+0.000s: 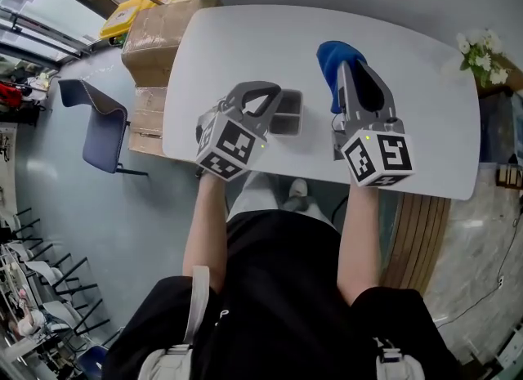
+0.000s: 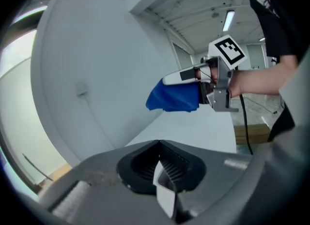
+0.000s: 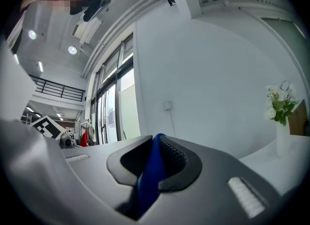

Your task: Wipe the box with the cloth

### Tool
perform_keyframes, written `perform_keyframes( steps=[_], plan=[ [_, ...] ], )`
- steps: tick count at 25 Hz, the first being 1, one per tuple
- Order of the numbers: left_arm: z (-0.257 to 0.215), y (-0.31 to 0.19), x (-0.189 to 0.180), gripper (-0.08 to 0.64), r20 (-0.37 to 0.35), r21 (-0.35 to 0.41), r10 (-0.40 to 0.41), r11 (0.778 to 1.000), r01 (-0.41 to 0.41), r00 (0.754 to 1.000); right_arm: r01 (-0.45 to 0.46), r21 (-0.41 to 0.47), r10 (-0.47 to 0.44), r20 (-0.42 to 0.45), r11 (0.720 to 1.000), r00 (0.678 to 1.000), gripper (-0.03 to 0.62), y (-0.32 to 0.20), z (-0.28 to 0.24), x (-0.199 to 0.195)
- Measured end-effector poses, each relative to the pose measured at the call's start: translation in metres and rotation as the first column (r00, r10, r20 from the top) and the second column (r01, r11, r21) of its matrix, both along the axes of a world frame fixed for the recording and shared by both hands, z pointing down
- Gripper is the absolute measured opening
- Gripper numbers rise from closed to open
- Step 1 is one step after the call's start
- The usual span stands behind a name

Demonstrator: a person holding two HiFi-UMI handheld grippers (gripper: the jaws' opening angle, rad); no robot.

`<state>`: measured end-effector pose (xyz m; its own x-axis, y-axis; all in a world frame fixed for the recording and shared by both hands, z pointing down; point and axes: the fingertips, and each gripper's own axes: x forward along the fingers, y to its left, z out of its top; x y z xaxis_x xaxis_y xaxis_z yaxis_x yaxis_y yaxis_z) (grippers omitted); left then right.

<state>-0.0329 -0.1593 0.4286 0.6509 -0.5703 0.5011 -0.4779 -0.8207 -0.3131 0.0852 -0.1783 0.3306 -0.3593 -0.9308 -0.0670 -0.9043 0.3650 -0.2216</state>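
Observation:
A small grey box (image 1: pixel 288 117) lies on the white table (image 1: pixel 425 117) near its front edge. My left gripper (image 1: pixel 273 102) is shut on a thin wall of that box (image 2: pixel 165 190), which shows edge-on between its jaws. My right gripper (image 1: pixel 348 69) is held just right of the box, shut on a blue cloth (image 1: pixel 329 61). The cloth bunches out past the fingertips. In the left gripper view the right gripper (image 2: pixel 170 79) hovers over the table with the cloth (image 2: pixel 173 97) hanging from it. In the right gripper view the cloth (image 3: pixel 151 173) fills the gap of the right gripper (image 3: pixel 155 144).
Cardboard boxes (image 1: pixel 154 29) stand off the table's far left corner. A blue chair (image 1: pixel 103 129) is on the floor to the left. White flowers (image 1: pixel 480 53) stand at the table's far right, and the flowers (image 3: pixel 279 102) also show in the right gripper view.

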Motion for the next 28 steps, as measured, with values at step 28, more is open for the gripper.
perform_keyframes(
  steps=[28],
  plan=[
    [0.164, 0.026, 0.008, 0.057, 0.485, -0.345, 0.389, 0.908, -0.237, 0.783, -0.106, -0.12, 0.11, 0.026, 0.987, 0.994, 0.043, -0.018, 0.06, 0.046]
  ],
)
